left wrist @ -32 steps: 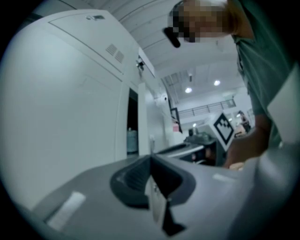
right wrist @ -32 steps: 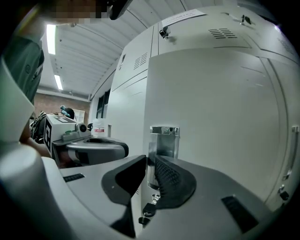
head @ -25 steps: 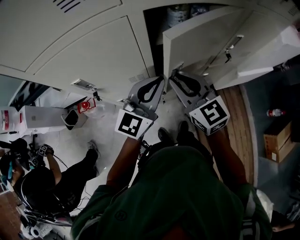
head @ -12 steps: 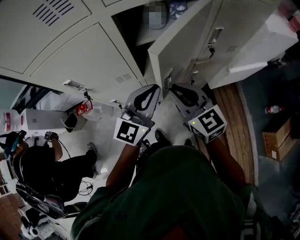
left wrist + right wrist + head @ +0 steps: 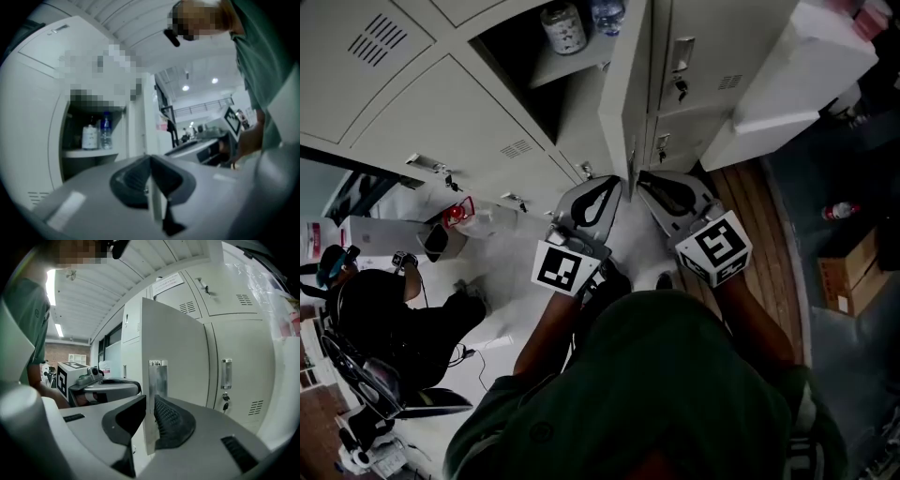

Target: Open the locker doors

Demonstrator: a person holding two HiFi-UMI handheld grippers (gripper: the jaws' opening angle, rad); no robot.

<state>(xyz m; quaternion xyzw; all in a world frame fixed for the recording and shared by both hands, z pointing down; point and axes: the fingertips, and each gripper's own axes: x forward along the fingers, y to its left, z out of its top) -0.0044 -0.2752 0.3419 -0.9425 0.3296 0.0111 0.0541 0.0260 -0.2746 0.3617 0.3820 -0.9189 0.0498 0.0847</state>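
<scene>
The open locker door point(image 5: 630, 84) stands edge-on to me in the head view. Both grippers meet at its lower free edge. My right gripper point(image 5: 645, 178) is shut on the door's metal handle plate point(image 5: 158, 376), with the door face point(image 5: 183, 352) to its right. My left gripper point(image 5: 617, 183) comes from the other side, and a thin pale door edge runs between its shut jaws point(image 5: 151, 161). The right gripper view shows the left gripper point(image 5: 105, 380) beside the door. Inside the open compartment point(image 5: 544, 84), a jar point(image 5: 564, 26) and a water bottle point(image 5: 106, 131) stand on a shelf.
Closed lockers with keys in their locks point(image 5: 680, 86) are right of the door, and vented ones point(image 5: 412, 103) to the left. A white cabinet point(image 5: 797, 75) juts out at the right. A seated person point(image 5: 384, 328) is at lower left. A cardboard box point(image 5: 853, 277) sits right.
The door has swung further open, from slanted to edge-on, with both grippers staying at its edge. More of the compartment and its bottles shows.
</scene>
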